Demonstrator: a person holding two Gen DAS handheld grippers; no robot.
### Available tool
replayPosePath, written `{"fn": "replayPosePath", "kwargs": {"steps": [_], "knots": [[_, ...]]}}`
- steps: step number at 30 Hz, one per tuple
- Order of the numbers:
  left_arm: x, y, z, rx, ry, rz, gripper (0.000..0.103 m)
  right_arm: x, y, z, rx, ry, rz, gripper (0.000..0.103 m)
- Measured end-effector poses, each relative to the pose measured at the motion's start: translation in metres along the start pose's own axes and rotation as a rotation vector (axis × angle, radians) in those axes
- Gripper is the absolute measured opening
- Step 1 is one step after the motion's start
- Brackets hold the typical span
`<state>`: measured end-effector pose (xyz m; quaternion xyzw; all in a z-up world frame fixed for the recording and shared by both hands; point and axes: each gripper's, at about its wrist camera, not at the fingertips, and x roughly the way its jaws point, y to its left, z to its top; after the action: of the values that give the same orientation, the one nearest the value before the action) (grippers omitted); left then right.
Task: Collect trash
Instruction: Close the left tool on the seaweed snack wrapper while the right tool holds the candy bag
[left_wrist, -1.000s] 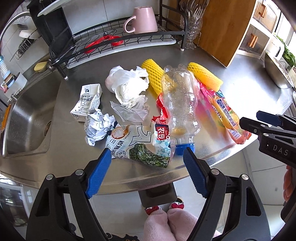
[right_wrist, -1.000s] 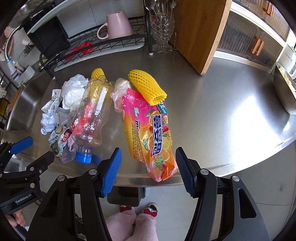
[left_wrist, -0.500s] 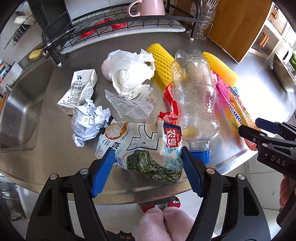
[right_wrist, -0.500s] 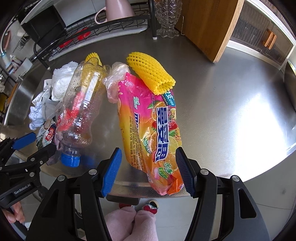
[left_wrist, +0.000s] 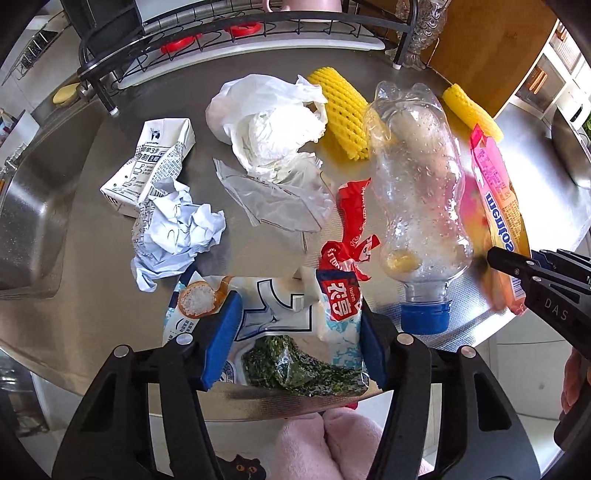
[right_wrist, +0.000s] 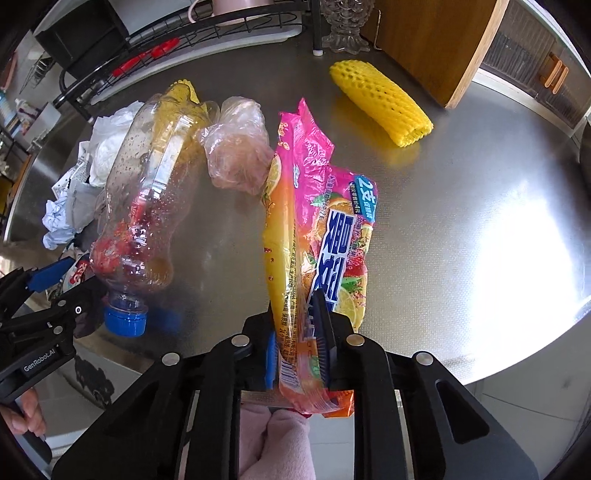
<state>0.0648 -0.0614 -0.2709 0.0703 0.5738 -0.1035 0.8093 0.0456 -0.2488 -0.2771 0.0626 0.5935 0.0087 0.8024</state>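
Observation:
Trash lies on the steel counter (right_wrist: 461, 206). My left gripper (left_wrist: 295, 339) is open, its blue pads on either side of a white and blue snack bag (left_wrist: 280, 332) at the front edge. My right gripper (right_wrist: 301, 343) is shut on a pink and orange candy wrapper (right_wrist: 317, 229) and holds it on edge; the wrapper also shows in the left wrist view (left_wrist: 498, 195). Between them lies a crushed clear bottle (left_wrist: 417, 184) with a blue cap (right_wrist: 123, 319). Two yellow foam nets (left_wrist: 341, 112) (right_wrist: 380, 103), a red wrapper (left_wrist: 351, 229), crumpled paper (left_wrist: 177, 229), a milk carton (left_wrist: 151, 166) and a white plastic bag (left_wrist: 269, 122) lie around.
A sink (left_wrist: 26, 214) is at the left. A dish rack (left_wrist: 221, 33) with a pink mug stands at the back, next to a glass vase (right_wrist: 341, 26) and a wooden board (right_wrist: 436, 40). A clear plastic bag (right_wrist: 236, 147) lies by the bottle.
My right gripper has shut on the candy wrapper and tipped it onto its edge. My left gripper has moved forward until its pads straddle the snack bag.

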Motion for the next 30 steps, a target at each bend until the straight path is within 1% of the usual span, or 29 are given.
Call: {"fn": "replayPosePath", "kwargs": {"steps": [1,4,7,10,12,15,19,20,23,26,27,30], "knots": [[-0.001,0.001,-0.001,-0.003,-0.004,0.0,0.053,0.0,0.0,0.0,-0.001,-0.002,0.0,0.011],[-0.003,0.004,-0.004,-0.005,-0.011,0.0,0.051,0.0,0.0,0.0,-0.001,-0.006,0.004,0.008],[-0.007,0.007,-0.007,-0.005,-0.019,0.007,0.047,0.001,0.003,-0.001,-0.002,-0.009,0.009,0.007],[-0.012,0.015,-0.009,-0.029,-0.029,-0.005,0.044,-0.001,0.008,-0.002,-0.007,-0.017,0.002,0.006],[-0.016,0.019,-0.011,-0.037,-0.037,-0.008,0.039,0.0,0.014,0.0,-0.008,-0.024,0.0,0.006],[-0.02,0.022,-0.012,-0.041,-0.047,-0.008,0.034,-0.003,0.018,0.001,-0.012,-0.037,-0.002,0.005],[-0.025,0.024,-0.013,-0.051,-0.053,-0.015,0.03,-0.007,0.021,0.002,-0.014,-0.05,-0.001,0.005],[-0.027,0.025,-0.012,-0.052,-0.057,-0.015,0.026,-0.008,0.022,0.002,-0.015,-0.054,-0.001,0.005],[-0.032,0.028,-0.011,-0.059,-0.065,-0.014,0.026,-0.012,0.024,0.003,-0.017,-0.063,0.0,0.005],[-0.031,0.031,-0.009,-0.07,-0.052,-0.013,0.027,-0.012,0.026,0.003,-0.02,-0.064,0.002,0.005],[-0.032,0.031,-0.01,-0.071,-0.048,-0.011,0.027,-0.016,0.021,-0.003,-0.02,-0.064,0.005,0.005],[-0.031,0.032,-0.012,-0.07,-0.032,-0.01,0.03,-0.018,0.018,-0.007,-0.023,-0.063,0.006,0.005]]}}
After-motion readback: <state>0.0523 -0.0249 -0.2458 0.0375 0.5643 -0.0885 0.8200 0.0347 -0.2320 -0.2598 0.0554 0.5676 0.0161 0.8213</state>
